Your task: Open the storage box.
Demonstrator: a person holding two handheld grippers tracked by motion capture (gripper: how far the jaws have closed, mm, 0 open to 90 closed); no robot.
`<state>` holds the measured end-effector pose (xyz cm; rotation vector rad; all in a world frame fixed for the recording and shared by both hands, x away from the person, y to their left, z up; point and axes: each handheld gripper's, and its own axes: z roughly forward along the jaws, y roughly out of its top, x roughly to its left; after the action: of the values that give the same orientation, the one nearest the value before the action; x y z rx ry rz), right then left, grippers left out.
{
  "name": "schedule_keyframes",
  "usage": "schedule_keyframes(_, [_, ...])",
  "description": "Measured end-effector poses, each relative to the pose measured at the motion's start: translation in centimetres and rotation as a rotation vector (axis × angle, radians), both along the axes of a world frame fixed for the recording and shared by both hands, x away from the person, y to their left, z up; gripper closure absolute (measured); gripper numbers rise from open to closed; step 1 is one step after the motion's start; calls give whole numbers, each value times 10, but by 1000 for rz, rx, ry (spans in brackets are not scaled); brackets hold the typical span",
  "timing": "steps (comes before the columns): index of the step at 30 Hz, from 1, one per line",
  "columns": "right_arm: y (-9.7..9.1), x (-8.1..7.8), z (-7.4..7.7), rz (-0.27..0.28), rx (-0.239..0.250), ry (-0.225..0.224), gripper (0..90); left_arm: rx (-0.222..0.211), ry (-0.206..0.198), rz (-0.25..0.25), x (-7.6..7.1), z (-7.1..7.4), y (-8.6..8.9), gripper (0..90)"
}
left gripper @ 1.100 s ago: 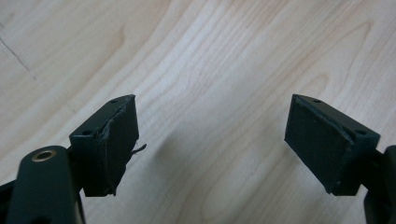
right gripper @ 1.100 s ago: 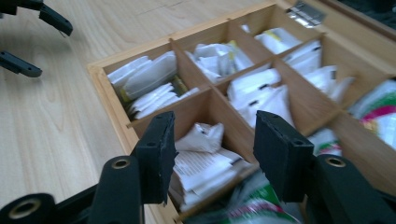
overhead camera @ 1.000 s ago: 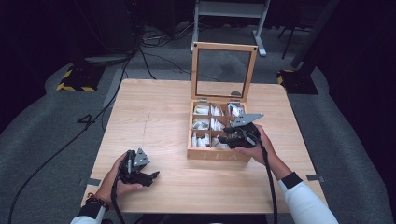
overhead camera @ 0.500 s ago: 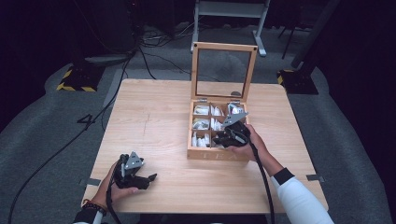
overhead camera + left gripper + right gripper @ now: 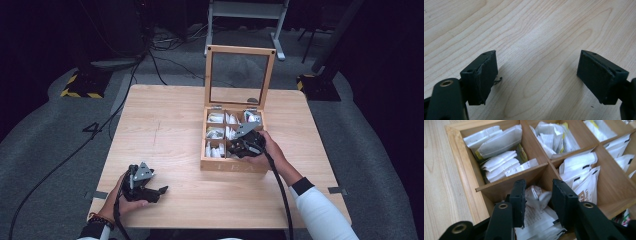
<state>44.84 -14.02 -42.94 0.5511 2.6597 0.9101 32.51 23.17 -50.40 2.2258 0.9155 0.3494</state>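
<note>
The right gripper (image 5: 537, 202) has just been closing its jaws on a crumpled sachet (image 5: 537, 195) in the wooden box's (image 5: 231, 164) near compartment; light, soft paper, probably tearable, so pinch the bunched top gently; the left gripper (image 5: 537, 75) rests open over the table (image 5: 529, 30).

Matt wooden box (image 5: 461, 162); crinkled paper sachets (image 5: 537, 195); smooth wood table (image 5: 536, 30).
</note>
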Motion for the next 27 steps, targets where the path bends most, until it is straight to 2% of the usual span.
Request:
schedule_keyframes(2, [1,0,-1,8,-9,-11,668,-1,0,-2,0,0,0,173])
schedule_keyframes(6, [1,2,-5,6,-25,11,704,-1,0,-3,0,0,0,173])
schedule_keyframes(12, [0,2,-5,15,-19,11,789,-1,1,-2,0,0,0,173])
schedule_keyframes(13, [0,1,-5,26,-18,5,829,-1,1,-3,0,0,0,173])
schedule_keyframes(15, [0,1,-5,28,-16,6,839,-1,1,-3,0,0,0,173])
schedule_keyframes(20, [-5,-2,-1,54,28,5,876,1,3,-3,0,0,0,173])
schedule_keyframes(24, [-11,-3,0,47,65,10,879,0,3,-3,0,0,0,172])
schedule_keyframes(27, [-20,-1,2,41,110,21,881,1,3,-1,1,0,0,170])
